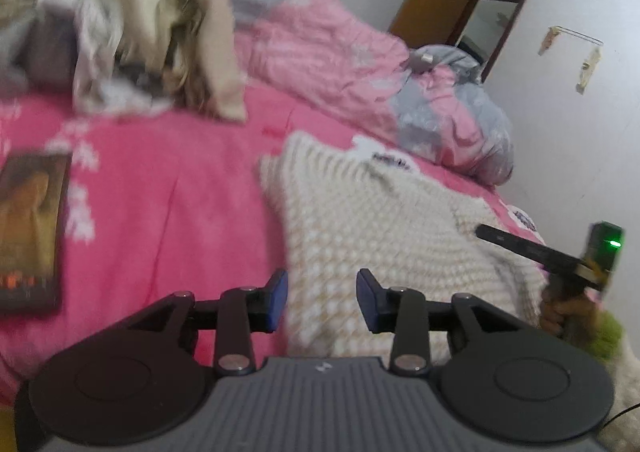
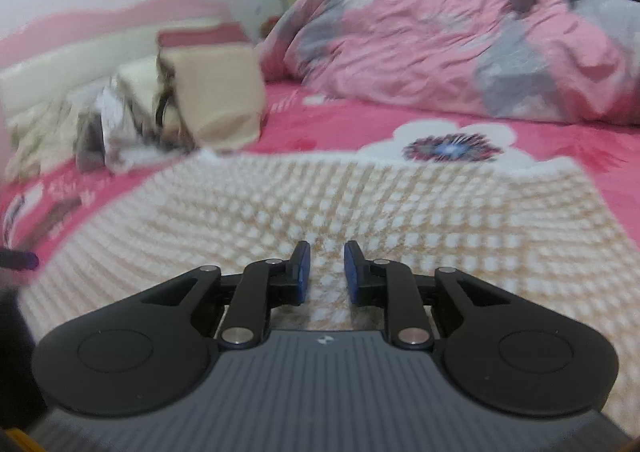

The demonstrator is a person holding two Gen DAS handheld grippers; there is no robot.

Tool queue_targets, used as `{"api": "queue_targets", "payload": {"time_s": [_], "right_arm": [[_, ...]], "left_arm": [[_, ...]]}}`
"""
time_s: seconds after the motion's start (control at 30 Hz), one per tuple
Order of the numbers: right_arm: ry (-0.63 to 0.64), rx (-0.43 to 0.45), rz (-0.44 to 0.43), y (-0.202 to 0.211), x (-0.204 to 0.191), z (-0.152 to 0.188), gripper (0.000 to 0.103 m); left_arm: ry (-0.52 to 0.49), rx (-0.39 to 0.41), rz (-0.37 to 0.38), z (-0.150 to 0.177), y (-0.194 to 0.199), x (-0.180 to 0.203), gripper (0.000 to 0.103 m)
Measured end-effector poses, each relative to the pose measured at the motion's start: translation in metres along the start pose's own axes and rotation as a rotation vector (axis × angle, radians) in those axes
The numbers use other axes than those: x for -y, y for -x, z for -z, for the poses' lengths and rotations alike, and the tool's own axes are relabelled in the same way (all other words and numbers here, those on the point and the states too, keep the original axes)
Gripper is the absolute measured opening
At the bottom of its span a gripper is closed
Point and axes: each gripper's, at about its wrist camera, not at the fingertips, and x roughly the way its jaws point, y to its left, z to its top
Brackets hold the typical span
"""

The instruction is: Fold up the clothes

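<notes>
A cream knitted sweater (image 1: 380,220) lies spread flat on the pink bed sheet (image 1: 168,204). My left gripper (image 1: 322,284) hovers open over the sweater's left edge, nothing between its blue pads. At the right of the left wrist view a hand holds my right gripper (image 1: 486,232) over the sweater's right side, seen side-on. In the right wrist view the sweater (image 2: 400,212) fills the middle. My right gripper (image 2: 327,258) sits low over it, its jaws a narrow gap apart with only knit showing through.
A loose pile of beige and white clothes (image 1: 152,40) sits at the back left. A crumpled pink and grey duvet (image 1: 340,52) lies along the far side. A dark flat book-like thing (image 1: 32,228) rests on the sheet at the left. The white wall (image 1: 580,132) stands to the right.
</notes>
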Motion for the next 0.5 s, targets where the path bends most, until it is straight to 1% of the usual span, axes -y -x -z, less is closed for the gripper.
{"api": "queue_targets", "payload": {"time_s": [0.03,0.1,0.2,0.23,0.3,0.33,0.37,0.4,0.5], "right_arm": [[-0.003,0.024,-0.01,0.015,-0.003,0.0,0.018],[0.023,0.056,-0.019,0.042,-0.014,0.002,0.018],[0.098,0.033,-0.036,0.068,-0.037,0.012,0.018],[0.117,0.024,-0.038,0.074,-0.043,0.016,0.018],[0.115,-0.004,-0.028,0.07,-0.043,0.028,0.017],[0.114,-0.018,-0.023,0.067,-0.043,0.034,0.017],[0.113,-0.032,-0.018,0.065,-0.043,0.04,0.017],[0.112,-0.046,-0.013,0.063,-0.043,0.047,0.017],[0.11,-0.087,0.006,0.057,-0.044,0.062,0.016]], "left_arm": [[-0.024,0.012,0.005,-0.001,-0.001,0.009,0.038],[-0.079,0.012,0.052,0.002,-0.014,0.033,0.038],[-0.162,0.003,0.116,0.006,-0.036,0.069,0.038],[-0.192,-0.024,0.121,0.012,-0.049,0.08,0.038],[-0.254,-0.087,0.11,0.024,-0.075,0.097,0.038],[-0.281,-0.115,0.096,0.03,-0.087,0.104,0.039],[-0.3,-0.136,0.064,0.037,-0.097,0.106,0.038],[-0.312,-0.151,0.043,0.041,-0.103,0.109,0.037],[-0.317,-0.17,0.034,0.032,-0.096,0.115,0.036]]}}
